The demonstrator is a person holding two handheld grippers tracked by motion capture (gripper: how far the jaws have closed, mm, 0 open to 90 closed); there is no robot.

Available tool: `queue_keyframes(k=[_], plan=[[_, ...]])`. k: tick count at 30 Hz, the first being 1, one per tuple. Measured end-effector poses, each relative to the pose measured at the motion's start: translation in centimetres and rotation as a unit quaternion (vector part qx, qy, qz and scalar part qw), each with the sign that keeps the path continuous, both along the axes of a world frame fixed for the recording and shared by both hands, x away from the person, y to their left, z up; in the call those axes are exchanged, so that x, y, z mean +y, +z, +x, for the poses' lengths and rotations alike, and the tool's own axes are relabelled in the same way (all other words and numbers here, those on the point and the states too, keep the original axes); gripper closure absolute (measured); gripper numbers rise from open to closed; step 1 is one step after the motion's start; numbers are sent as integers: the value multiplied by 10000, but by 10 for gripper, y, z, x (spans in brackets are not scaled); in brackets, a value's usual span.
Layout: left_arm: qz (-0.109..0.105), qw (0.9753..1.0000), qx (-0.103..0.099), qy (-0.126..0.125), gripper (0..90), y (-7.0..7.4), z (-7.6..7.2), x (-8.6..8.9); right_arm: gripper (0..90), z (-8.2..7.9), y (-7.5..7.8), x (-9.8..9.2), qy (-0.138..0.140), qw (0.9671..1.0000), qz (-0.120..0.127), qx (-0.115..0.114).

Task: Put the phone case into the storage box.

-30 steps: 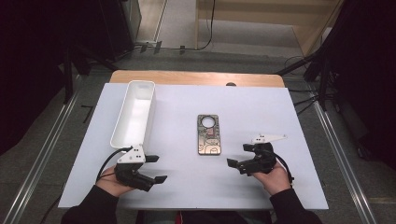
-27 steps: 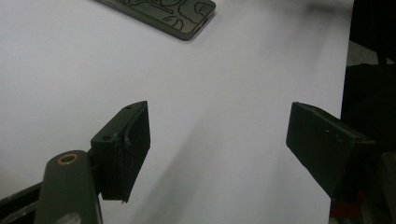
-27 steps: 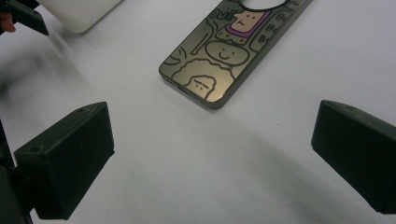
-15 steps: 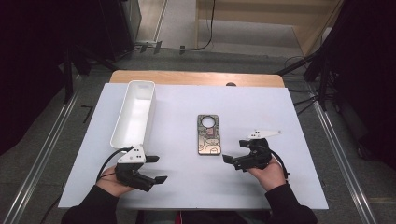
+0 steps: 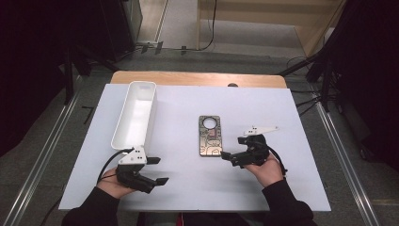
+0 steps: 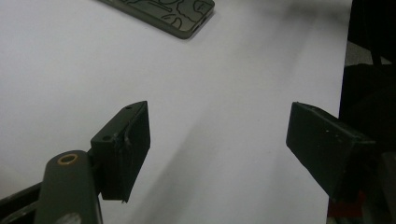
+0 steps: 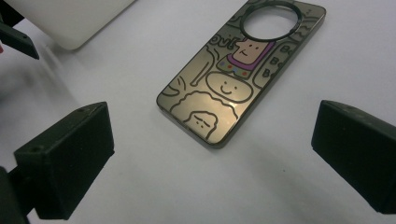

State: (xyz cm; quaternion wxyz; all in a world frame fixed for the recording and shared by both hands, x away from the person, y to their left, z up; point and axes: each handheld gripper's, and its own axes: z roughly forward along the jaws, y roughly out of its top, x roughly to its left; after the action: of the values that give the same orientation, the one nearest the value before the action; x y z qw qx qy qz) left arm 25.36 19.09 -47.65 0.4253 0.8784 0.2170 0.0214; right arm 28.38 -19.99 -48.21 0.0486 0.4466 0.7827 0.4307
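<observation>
The right gripper (image 5: 231, 151) sat wide open and empty at the lower right of the high view, jaws aimed at the phone case (image 5: 210, 136) lying flat at mid-frame on the white table (image 5: 282, 188). Best approach: come in low, straddle its near short edge squarely, then close. The left gripper (image 5: 157, 170), also agape and holding nothing, idled lower left beside the white tray (image 5: 135, 113).
</observation>
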Motion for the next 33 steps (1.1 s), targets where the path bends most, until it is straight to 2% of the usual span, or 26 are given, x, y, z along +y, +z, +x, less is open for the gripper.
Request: queue_keyframes(k=[12, 33], plan=[[-17, 10000, 19, 0, 215, 0, 0, 0, 0, 12, 5, 9, -75, 10000, -36, -9], [-35, 10000, 48, 4, 215, -1, -1, 1, 0, 38, 8, 36, -127, 9997, -188, -37]])
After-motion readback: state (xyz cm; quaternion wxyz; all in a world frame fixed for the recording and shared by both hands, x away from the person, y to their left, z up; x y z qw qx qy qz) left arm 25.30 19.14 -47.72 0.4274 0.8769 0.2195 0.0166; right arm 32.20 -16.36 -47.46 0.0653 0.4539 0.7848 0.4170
